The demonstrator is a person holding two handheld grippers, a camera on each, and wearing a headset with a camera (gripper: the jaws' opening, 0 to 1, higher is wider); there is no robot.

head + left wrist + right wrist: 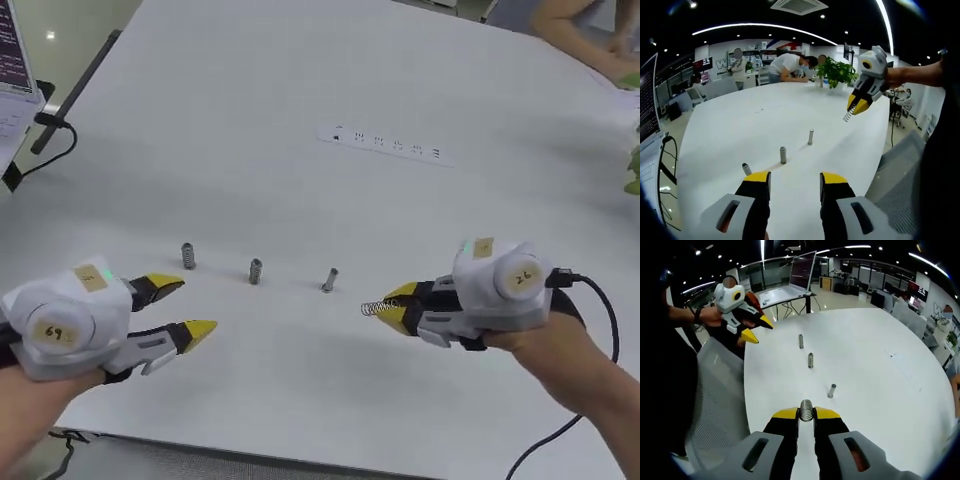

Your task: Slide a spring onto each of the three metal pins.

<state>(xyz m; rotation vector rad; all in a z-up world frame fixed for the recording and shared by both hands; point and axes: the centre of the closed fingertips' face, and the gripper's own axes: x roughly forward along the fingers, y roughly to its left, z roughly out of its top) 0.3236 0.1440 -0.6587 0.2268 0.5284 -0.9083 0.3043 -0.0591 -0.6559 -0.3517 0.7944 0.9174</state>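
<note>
gripper, right [806, 416]: clamped on spring [806, 409], coil end left free for threading. bare pin [831, 390] just ahead, upright on desk [880, 370]. middle pin [810, 360] and far pin [801, 341] beyond, springs already on. gripper, left [796, 179]: wide apart, empty, held clear of the row.

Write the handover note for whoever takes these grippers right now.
Left gripper: open and empty, held over the table near the left end of the pin row.
Right gripper: shut on a spring, just right of the row, spring pointing toward it.
Pins: three stand in a row. In the head view, the left pin and middle pin each carry a spring; the right pin is bare.
Done: two of three.
Left: slide the held spring onto the right pin.
</note>
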